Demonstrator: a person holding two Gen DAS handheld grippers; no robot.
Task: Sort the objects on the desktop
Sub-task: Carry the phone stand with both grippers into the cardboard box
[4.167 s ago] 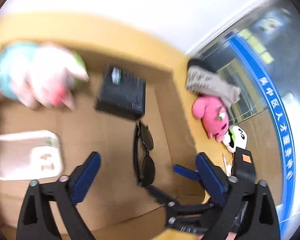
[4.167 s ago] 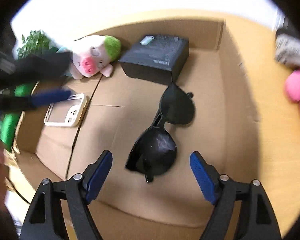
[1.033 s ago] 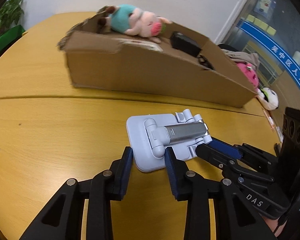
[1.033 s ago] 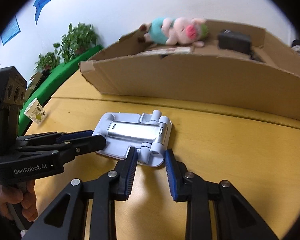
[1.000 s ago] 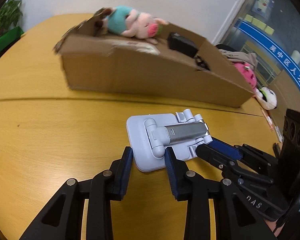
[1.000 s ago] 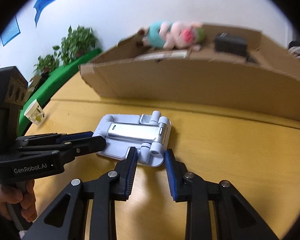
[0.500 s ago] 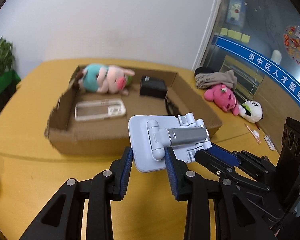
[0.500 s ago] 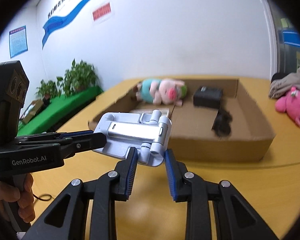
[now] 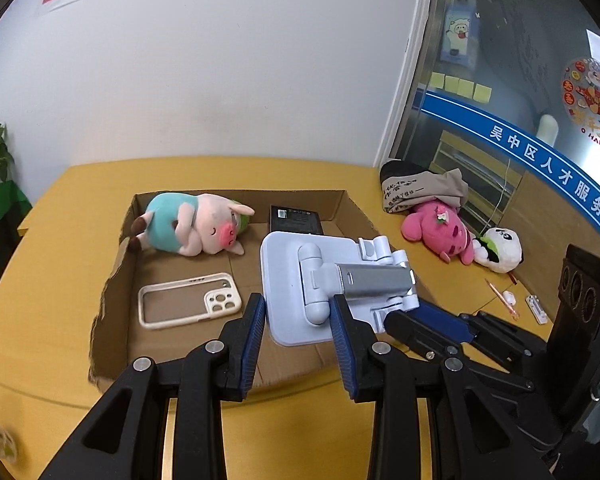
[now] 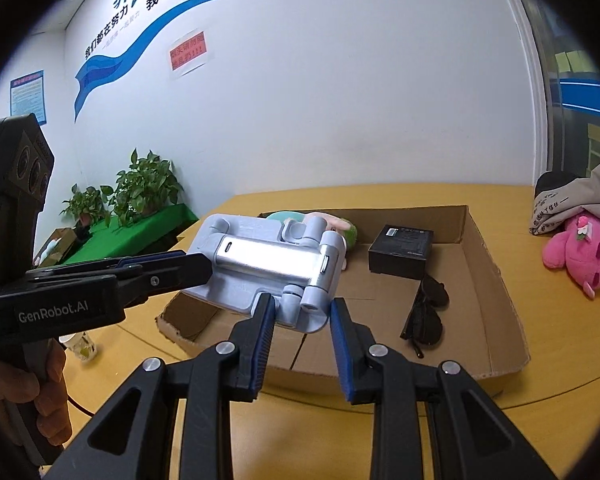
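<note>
A folded grey-blue phone stand (image 9: 332,280) is held in the air above the near part of an open cardboard box (image 9: 112,280); it is gripped at its near edge between the blue pads of the left gripper (image 9: 298,332), whose fingers are drawn narrow against it; its opposite end is clamped by the right gripper (image 10: 302,320), seen in the left wrist view as a black arm reaching in from the right. In the right wrist view the same stand (image 10: 268,264) is seen pinched at its hinge end, while the left gripper's fingers (image 10: 168,270) are closed on its far end from the left.

Inside the box, a plush pig (image 9: 192,226) in a teal shirt is laid along the far wall near the far-left corner; a black box (image 9: 296,220) is set beside it at the far wall; a clear phone case (image 9: 188,304) is laid flat toward the left wall; dark sunglasses (image 10: 426,314) are laid near the right wall.

The box is set on a yellow table (image 9: 40,352); toward the table's right edge, outside the box, a pink plush toy (image 9: 440,230) is laid with a panda plush (image 9: 498,250) just beside it, and a bundle of cloth (image 9: 420,190) is touching the pink toy on its far side.
</note>
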